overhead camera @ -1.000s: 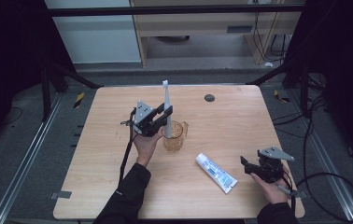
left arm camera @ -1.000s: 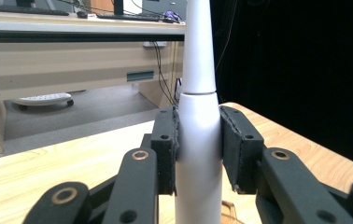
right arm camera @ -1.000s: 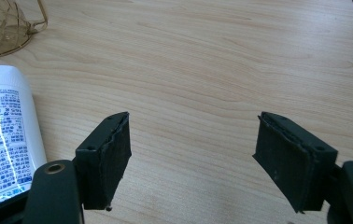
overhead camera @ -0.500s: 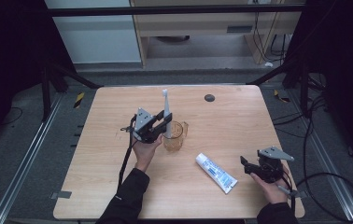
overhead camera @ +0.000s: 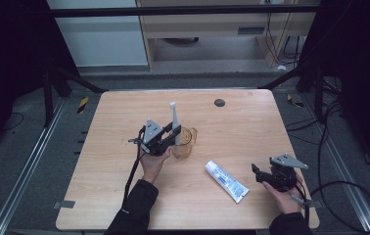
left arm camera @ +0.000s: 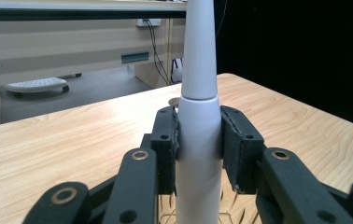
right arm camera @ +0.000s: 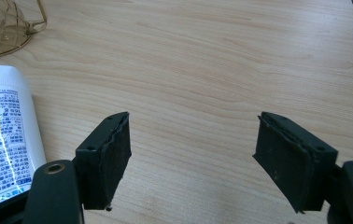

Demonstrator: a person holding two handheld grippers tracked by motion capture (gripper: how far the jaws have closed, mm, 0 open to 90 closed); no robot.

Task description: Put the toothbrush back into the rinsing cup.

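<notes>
The left gripper (overhead camera: pixel 169 137) clamps an upright white electric toothbrush (left arm camera: pixel 199 135) over the amber glass cup (overhead camera: pixel 185 142); the right gripper (right arm camera: pixel 195 161) gapes empty beside a toothpaste tube (right arm camera: pixel 2 135) with unreadable blue print.

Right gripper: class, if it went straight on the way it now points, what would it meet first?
Probably nothing soon. The right gripper has open fingers over bare table. The tube lies off to one side and the cup farther off on that side, though depth is unclear.

The white tube (right arm camera: pixel 2 140) lying just left of the right gripper's left jaw carries blue print and small lettering, too blurred to be read.
</notes>
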